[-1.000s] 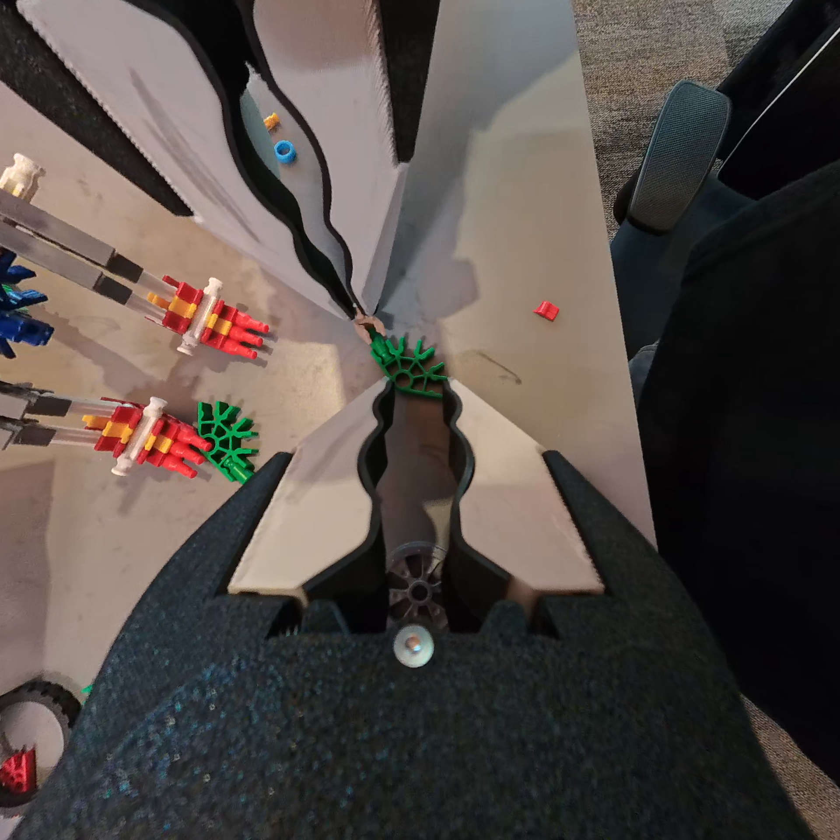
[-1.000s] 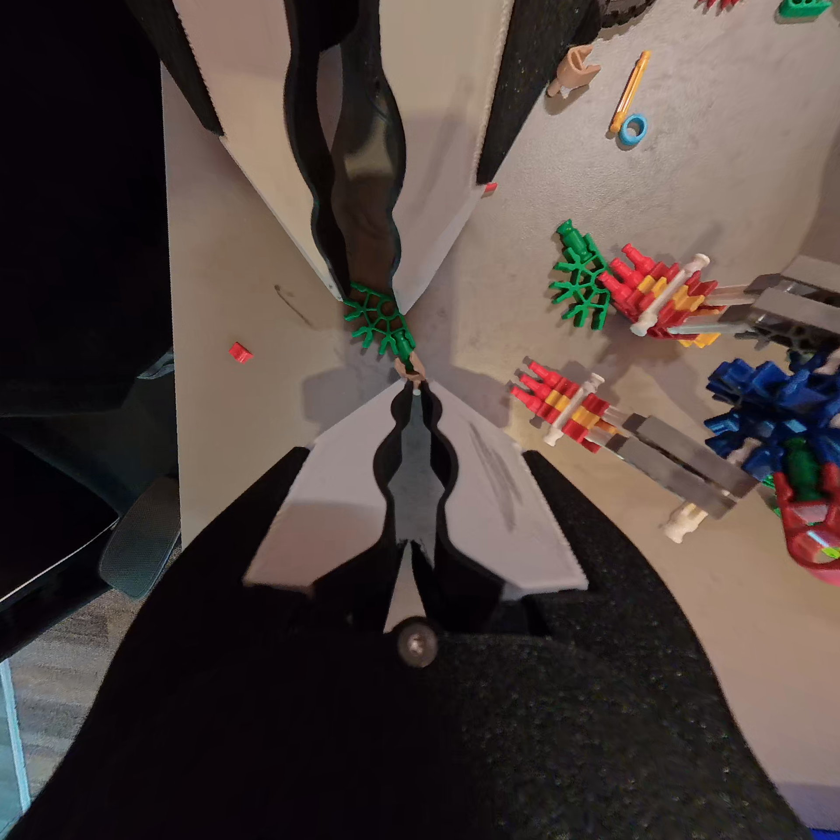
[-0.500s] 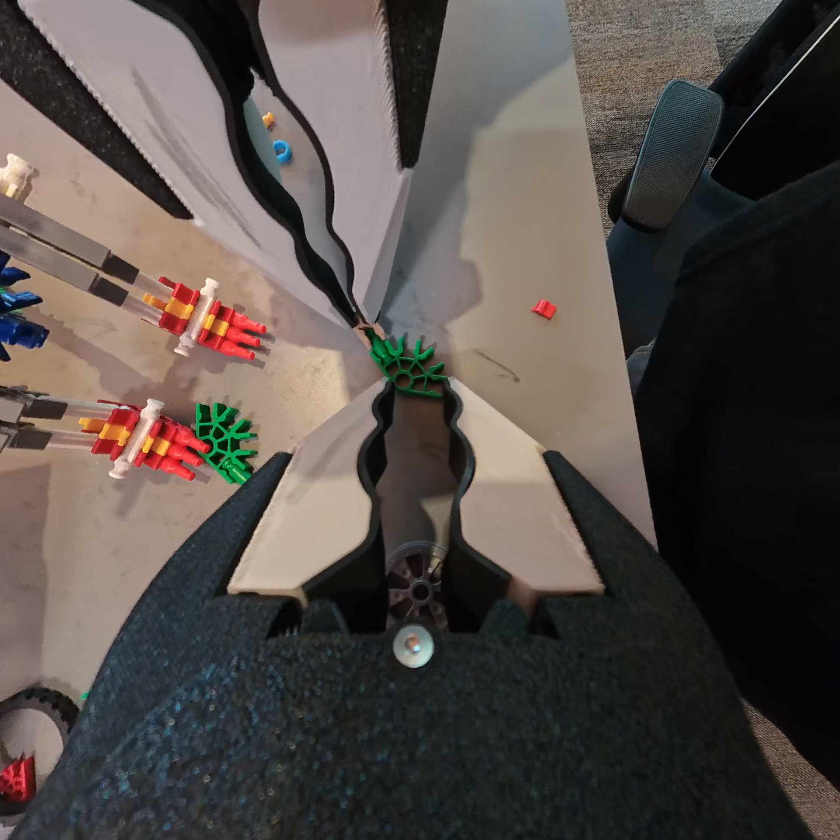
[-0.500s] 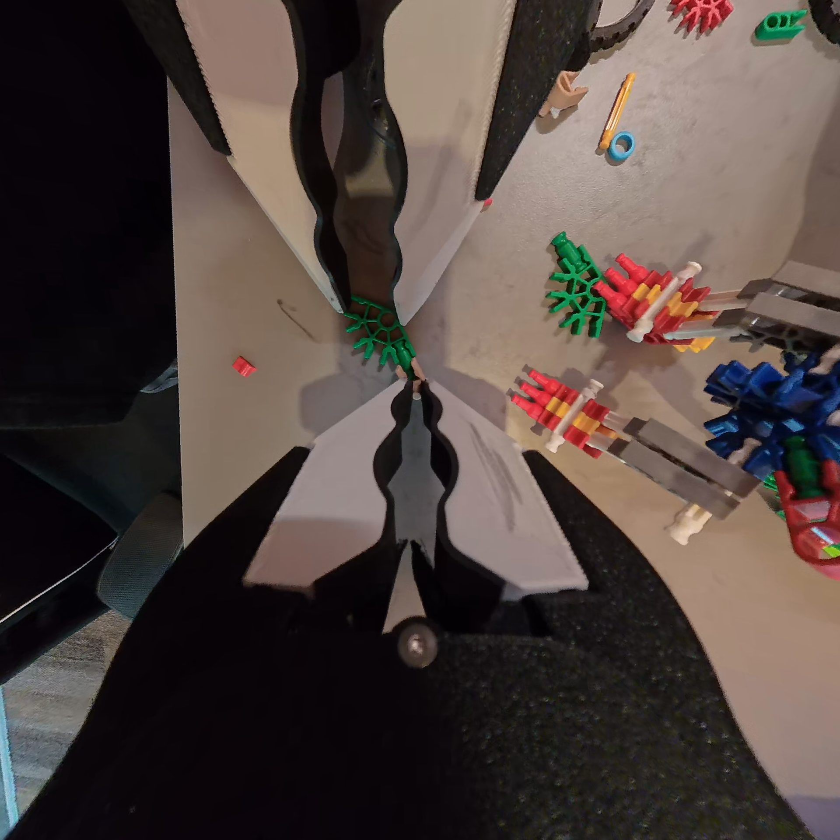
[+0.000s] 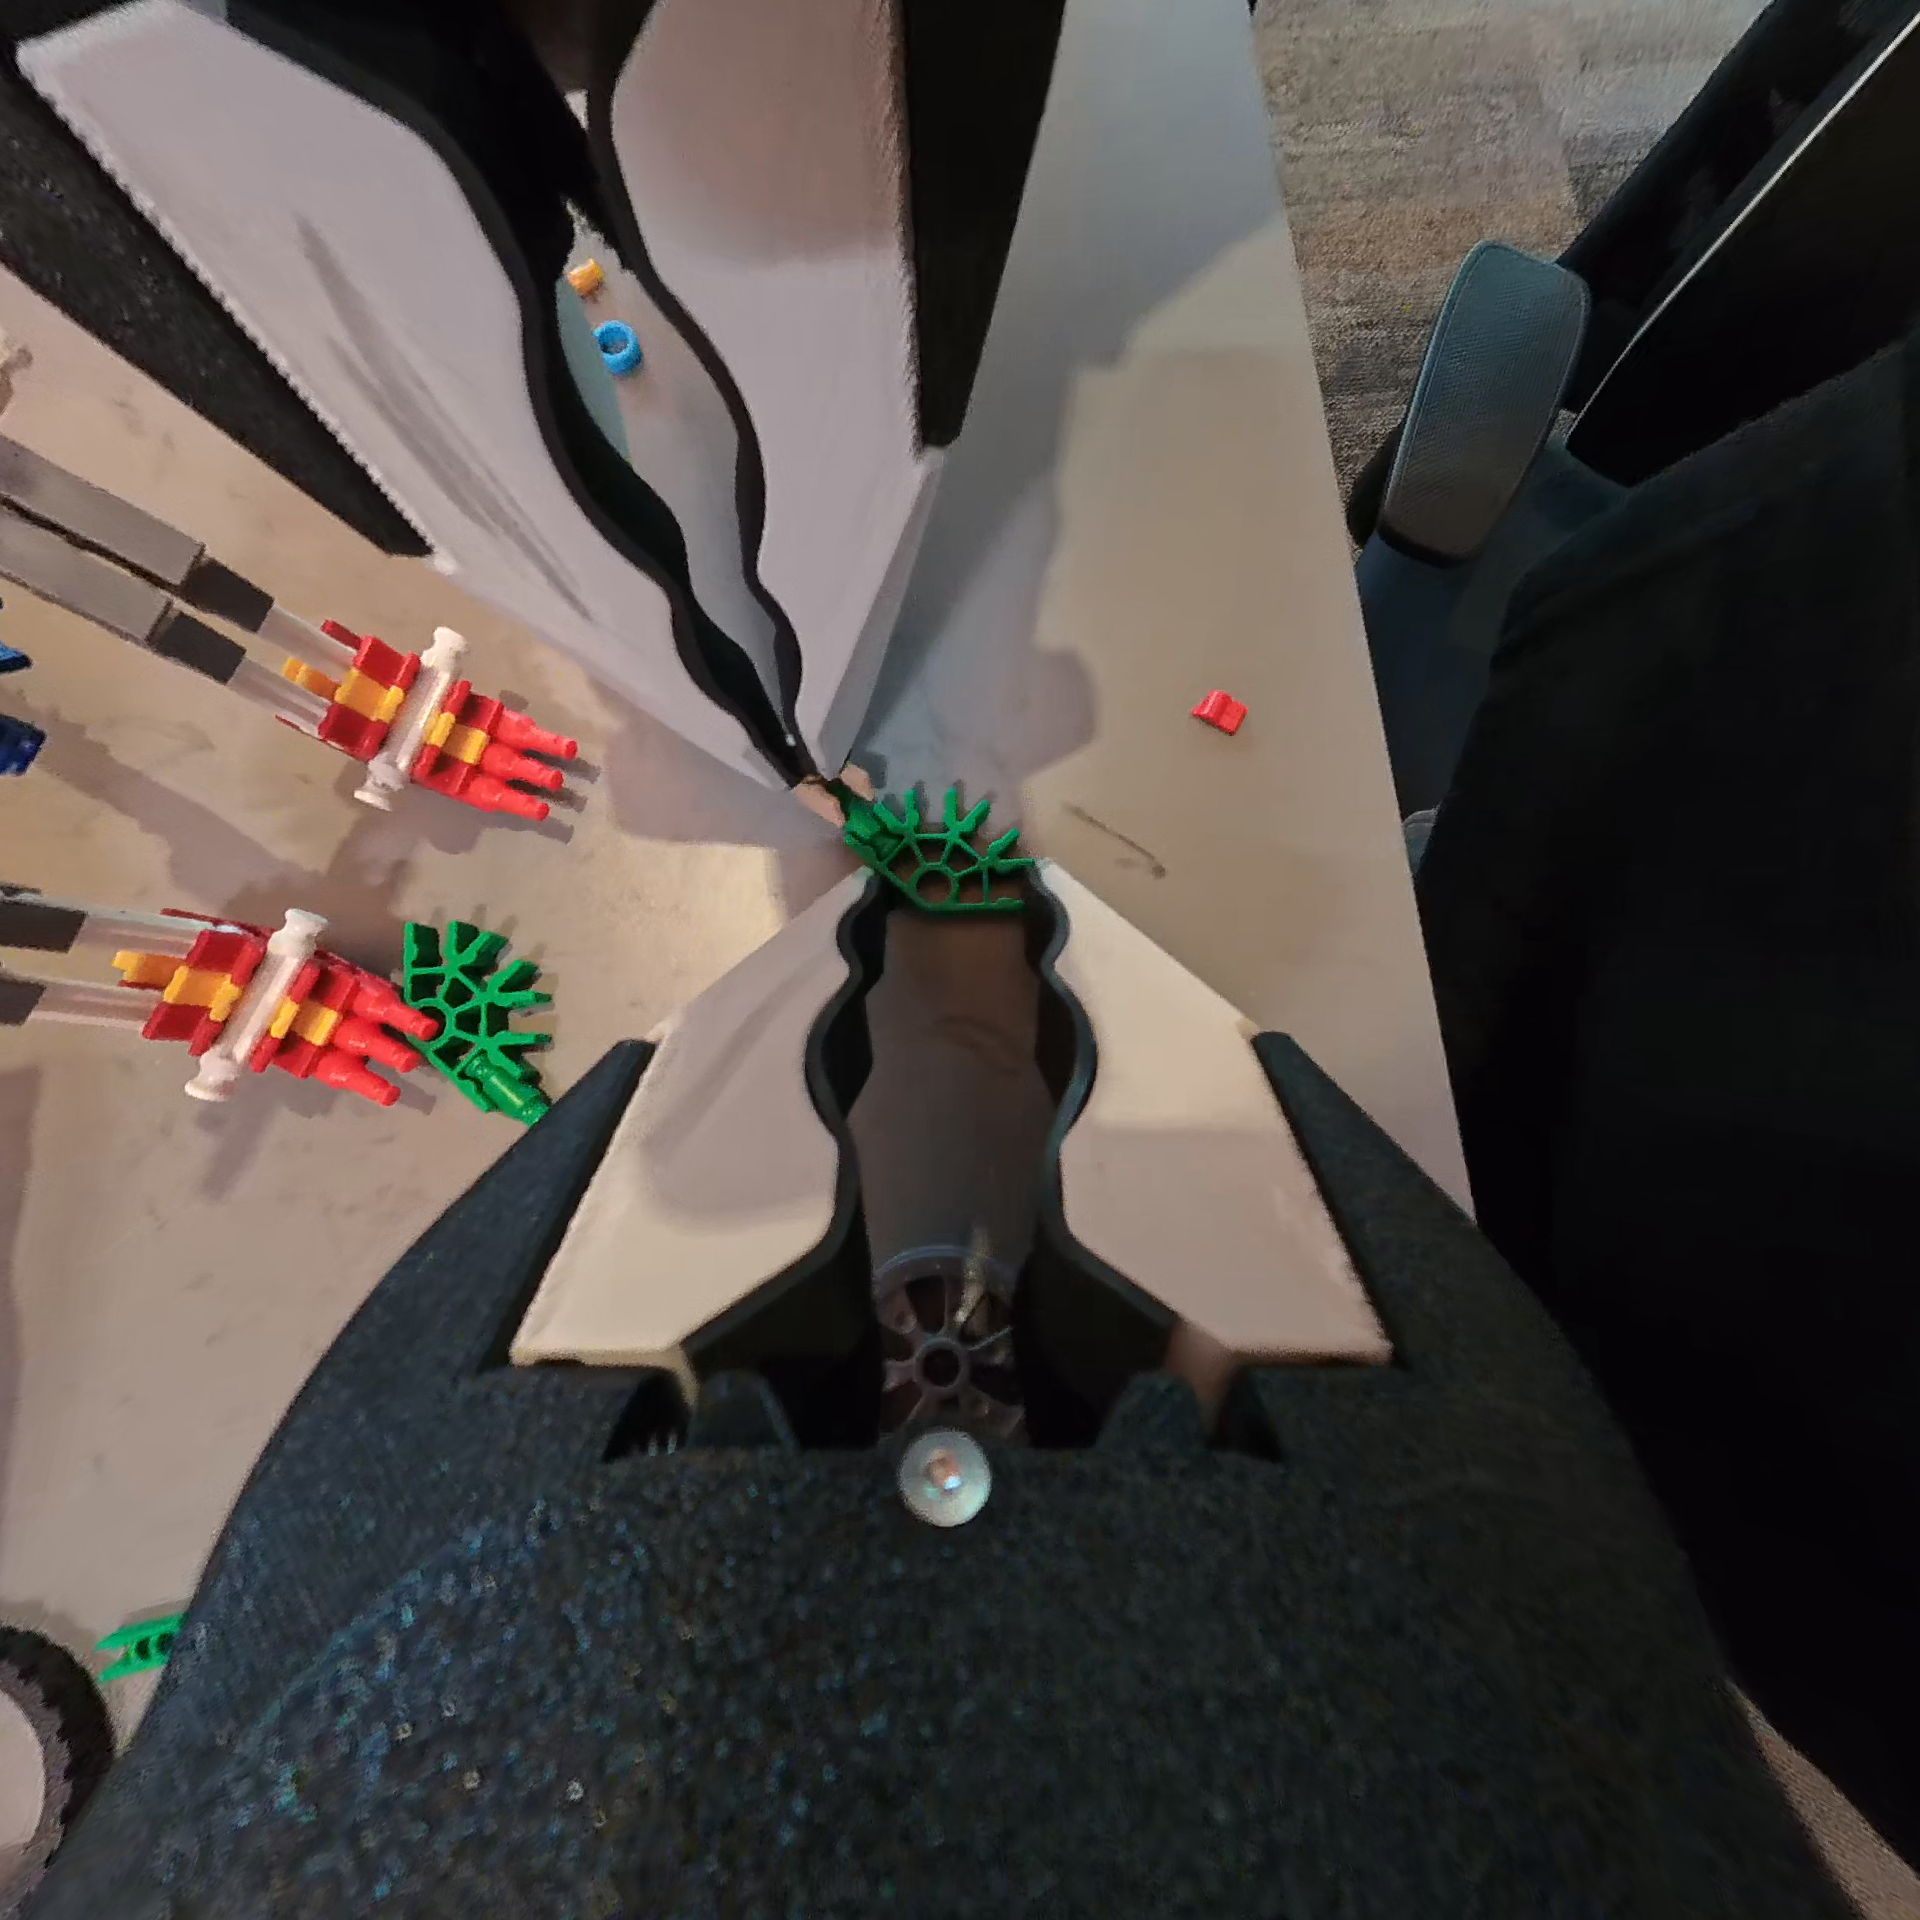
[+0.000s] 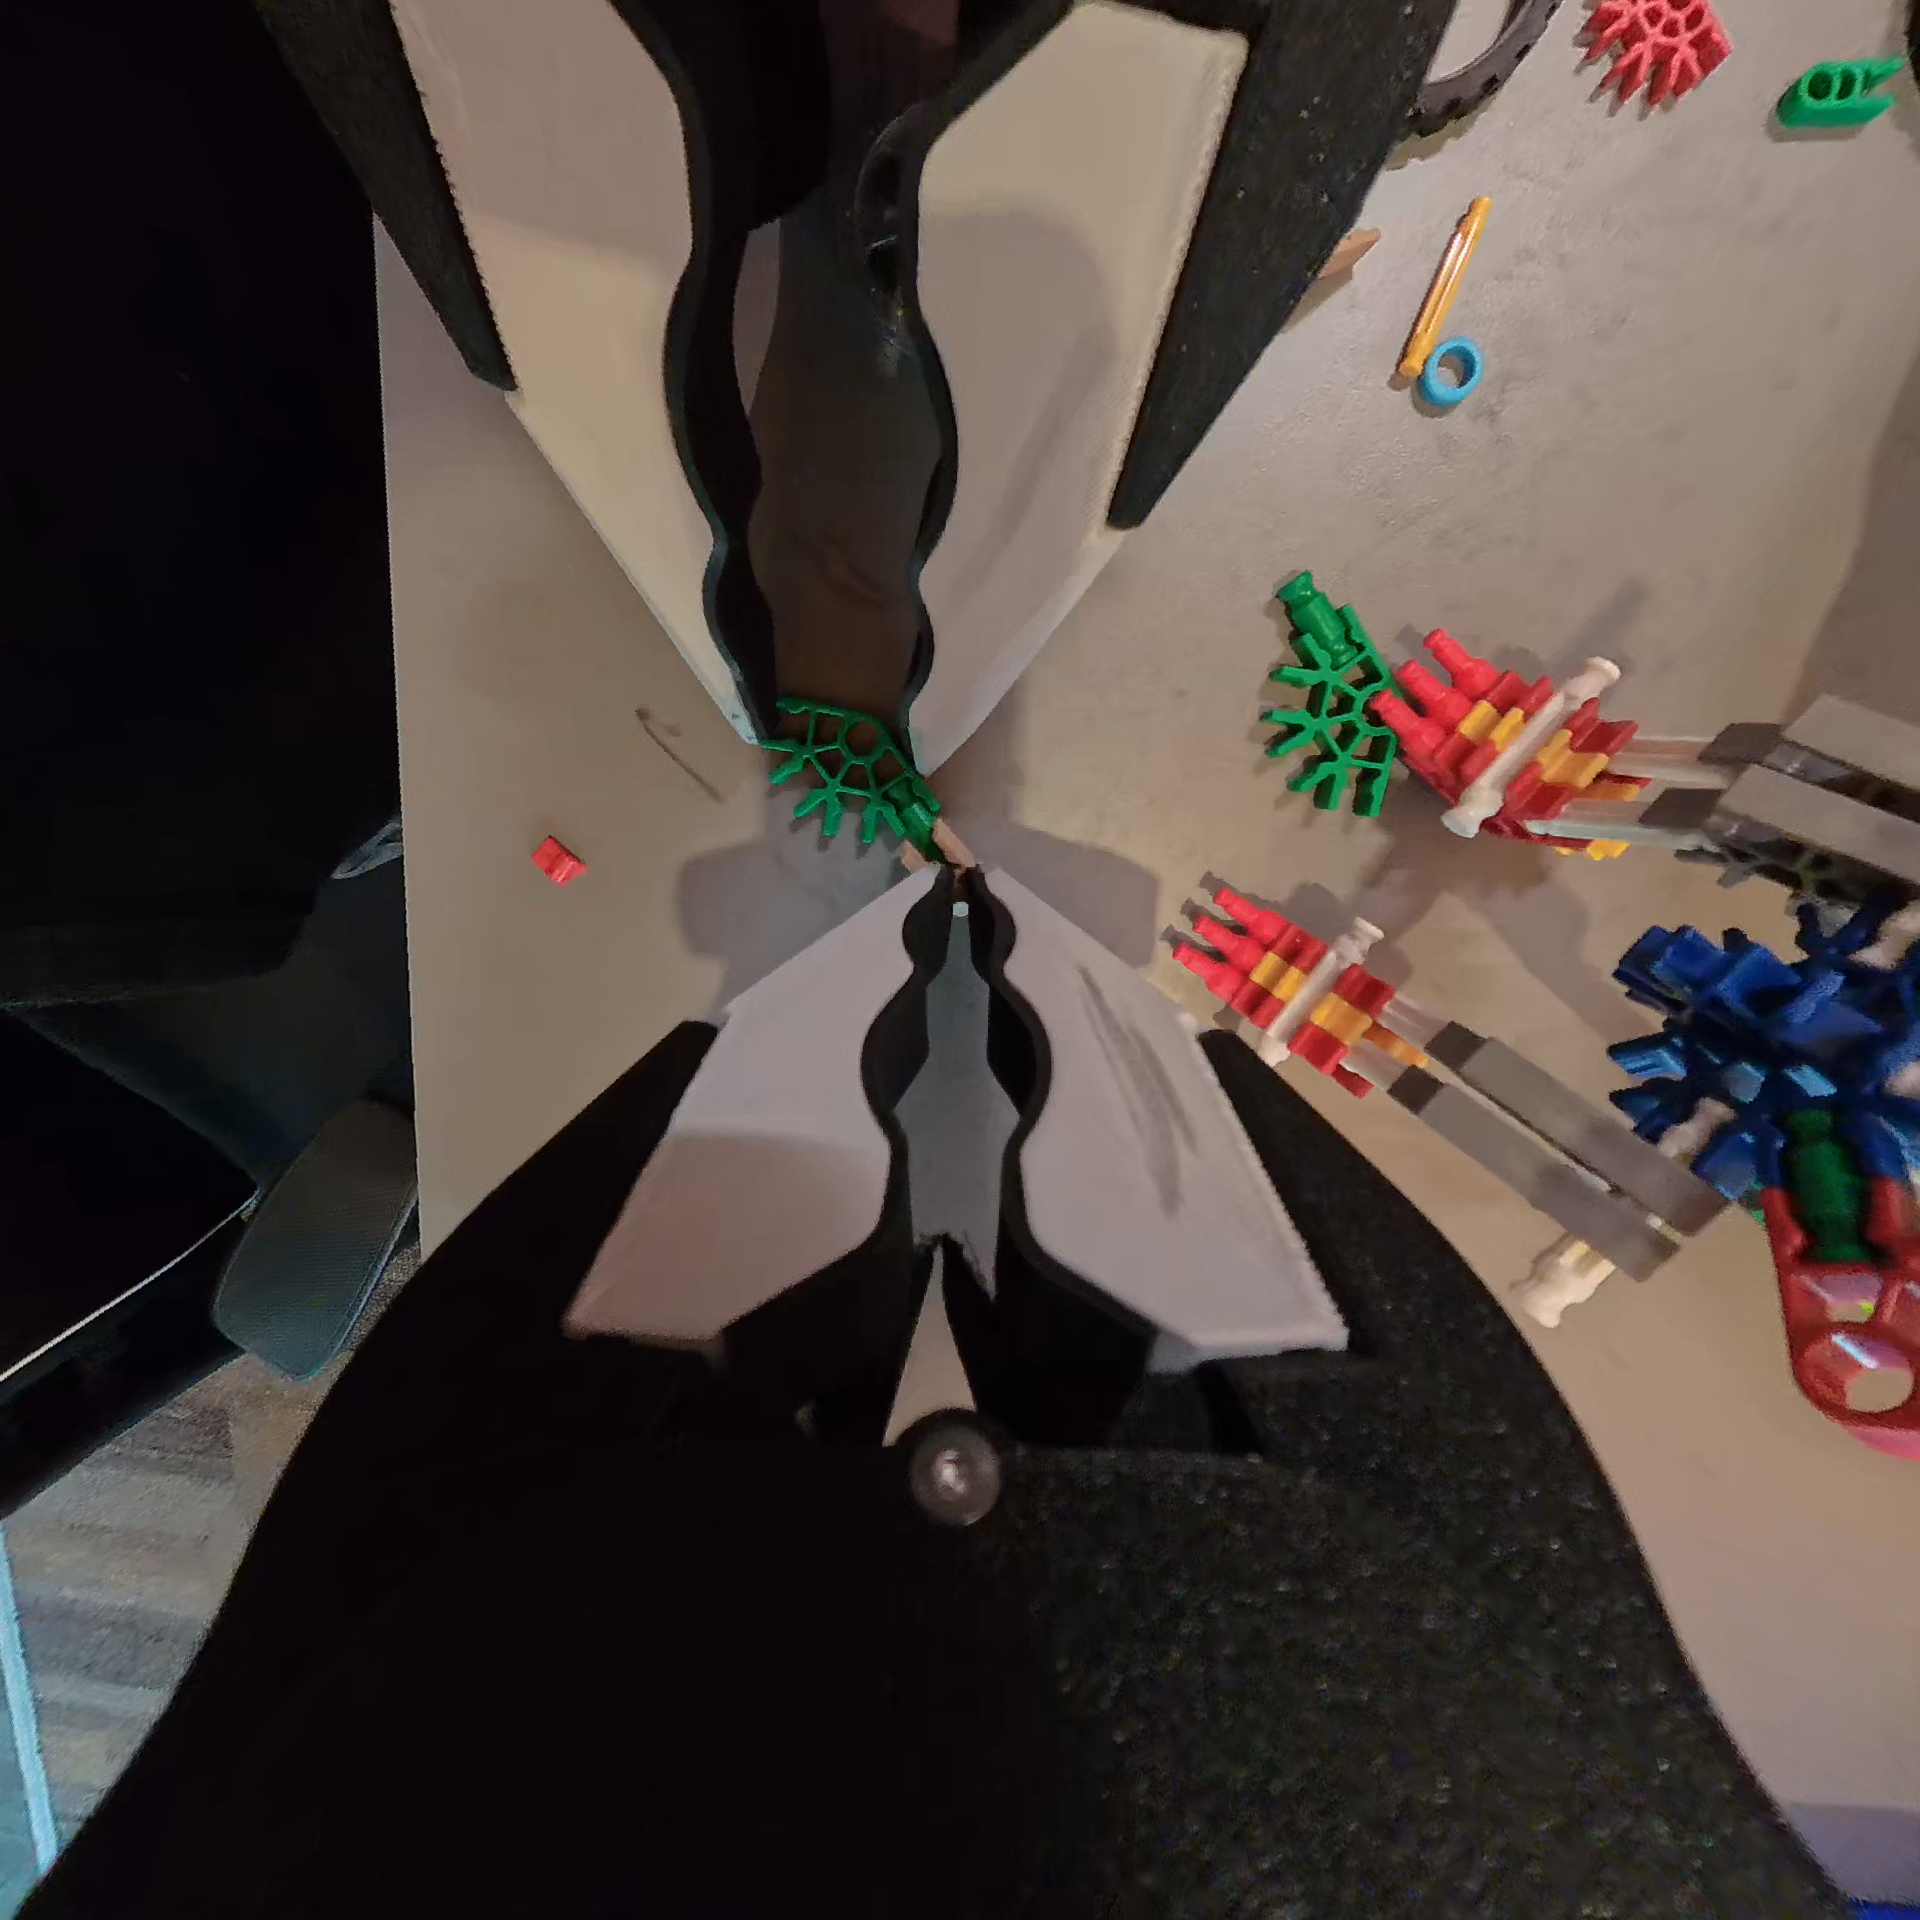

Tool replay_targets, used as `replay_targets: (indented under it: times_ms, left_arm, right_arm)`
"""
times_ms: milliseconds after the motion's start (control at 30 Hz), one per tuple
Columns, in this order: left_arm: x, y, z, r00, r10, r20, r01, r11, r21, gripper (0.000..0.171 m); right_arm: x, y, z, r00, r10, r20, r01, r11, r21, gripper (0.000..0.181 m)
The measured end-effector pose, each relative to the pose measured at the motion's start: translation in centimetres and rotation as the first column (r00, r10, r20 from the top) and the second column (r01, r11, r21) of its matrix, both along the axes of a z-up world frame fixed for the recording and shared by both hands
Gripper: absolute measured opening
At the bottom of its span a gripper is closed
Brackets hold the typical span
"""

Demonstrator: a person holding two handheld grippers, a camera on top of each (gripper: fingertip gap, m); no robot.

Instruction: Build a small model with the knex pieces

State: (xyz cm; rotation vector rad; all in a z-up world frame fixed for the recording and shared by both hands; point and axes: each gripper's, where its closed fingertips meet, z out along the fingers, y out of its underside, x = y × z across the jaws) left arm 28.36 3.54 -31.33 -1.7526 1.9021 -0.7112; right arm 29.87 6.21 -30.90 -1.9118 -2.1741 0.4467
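The left gripper pinches a green fan-shaped connector at its fingertips, and the right gripper is clenched on a small tan piece at the connector's stub. The two grippers meet tip to tip above the pale table, near its edge. Since half a second ago little has shifted: both grips hold as before, and in the right wrist view the left gripper's fingers reach farther across the top of the picture, now covering most of the tan part that lay beside the orange rod and blue ring.

The tan piece is nearly all hidden between the right fingertips, so its shape cannot be told. A small red clip lies apart on the table to the right. To the left lie two red and yellow bundles on grey bars, one touching a second green connector. A blue cluster and a red ring piece are cut off at the right wrist view's edge. A black tyre shows only partly at the bottom left corner.
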Motion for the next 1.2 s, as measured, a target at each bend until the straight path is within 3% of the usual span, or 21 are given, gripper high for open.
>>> replay_targets:
  times_ms: [500, 867, 1200]
  left_arm:
    - [-0.47, 0.15, -0.02, 1.0, 0.008, 0.03, -0.008, 1.0, -0.018, 0.022]
    - [-0.53, 0.14, -0.02, 0.999, 0.017, 0.049, -0.016, 1.0, -0.025, 0.022]
    - [-0.51, 0.11, -0.02, 0.998, 0.015, 0.053, -0.014, 1.0, -0.022, 0.023]
  right_arm:
    - [-0.1, -0.03, 0.0, 1.0, 0.021, -0.008, -0.021, 1.0, -0.008, 0.002]
    - [-0.19, -0.05, 0.02, 0.991, 0.129, -0.029, -0.122, 0.976, 0.179, 0.002]
    - [-0.3, -0.04, 0.0, 0.974, 0.218, 0.055, -0.224, 0.926, 0.304, 0.001]
